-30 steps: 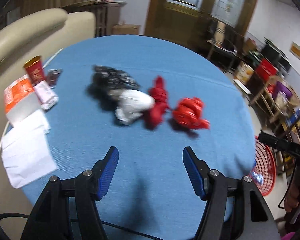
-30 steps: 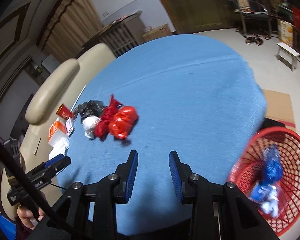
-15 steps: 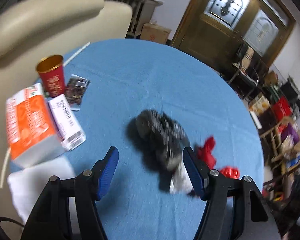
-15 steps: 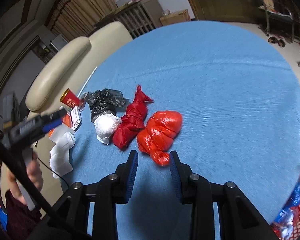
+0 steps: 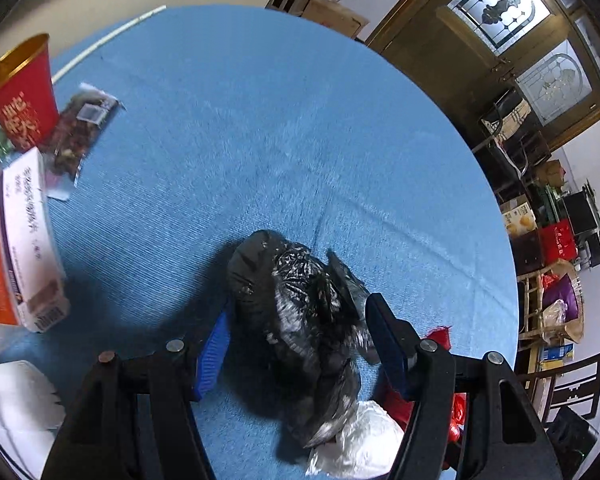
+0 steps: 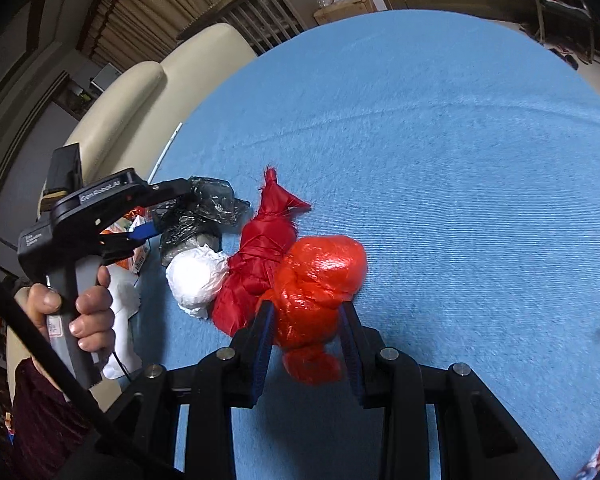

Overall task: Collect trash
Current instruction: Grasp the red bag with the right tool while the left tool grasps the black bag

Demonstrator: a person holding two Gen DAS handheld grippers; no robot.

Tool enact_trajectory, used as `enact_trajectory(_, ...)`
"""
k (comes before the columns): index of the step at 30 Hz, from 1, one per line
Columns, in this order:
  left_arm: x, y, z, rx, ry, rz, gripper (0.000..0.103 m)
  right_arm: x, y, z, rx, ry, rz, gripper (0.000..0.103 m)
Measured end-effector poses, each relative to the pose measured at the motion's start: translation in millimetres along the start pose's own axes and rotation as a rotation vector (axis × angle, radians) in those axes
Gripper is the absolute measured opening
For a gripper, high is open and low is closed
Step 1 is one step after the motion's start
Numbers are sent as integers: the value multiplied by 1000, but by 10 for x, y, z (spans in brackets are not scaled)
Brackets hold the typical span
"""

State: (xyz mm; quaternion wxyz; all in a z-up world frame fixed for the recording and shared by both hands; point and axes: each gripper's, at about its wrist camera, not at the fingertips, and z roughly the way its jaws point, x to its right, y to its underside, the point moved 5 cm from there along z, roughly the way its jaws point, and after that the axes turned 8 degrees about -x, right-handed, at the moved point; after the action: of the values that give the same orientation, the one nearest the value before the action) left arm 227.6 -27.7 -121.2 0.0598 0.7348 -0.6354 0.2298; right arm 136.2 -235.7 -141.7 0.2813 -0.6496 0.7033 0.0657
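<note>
1. Setting: round tabletop (image 6: 460, 140) under blue cloth; cream sofa and wooden doors behind.
2. Left gripper (image 5: 300, 344): fingers closing around the black bag (image 5: 296, 320), which sits between them; pads look not yet pressed firm; gripper tilted steeply down, likely for a top pinch.
3. Right gripper (image 6: 306, 340): fingers narrow, straddling the orange-red bag (image 6: 320, 280); whether the pads actually clamp it cannot be told.
4. Trash cluster: black bag, white bag (image 6: 196, 280), dark red bag (image 6: 260, 264) and orange-red bag bunched together, touching; one per gripper suggests a paired pickup.
5. Outward: red cup (image 5: 22, 92), snack packet (image 5: 80, 132) and boxes (image 5: 24, 236) by the tabletop's edge.
</note>
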Motion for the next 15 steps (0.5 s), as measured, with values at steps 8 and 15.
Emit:
enact_trajectory(8, -25, -9, 3, 17, 39, -19, 32, 22, -129, -1, 33, -64, 50, 62)
enact_trajectory(15, -82, 112, -485, 115, 80, -13, 31, 24, -185, 78, 25, -48, 49, 62)
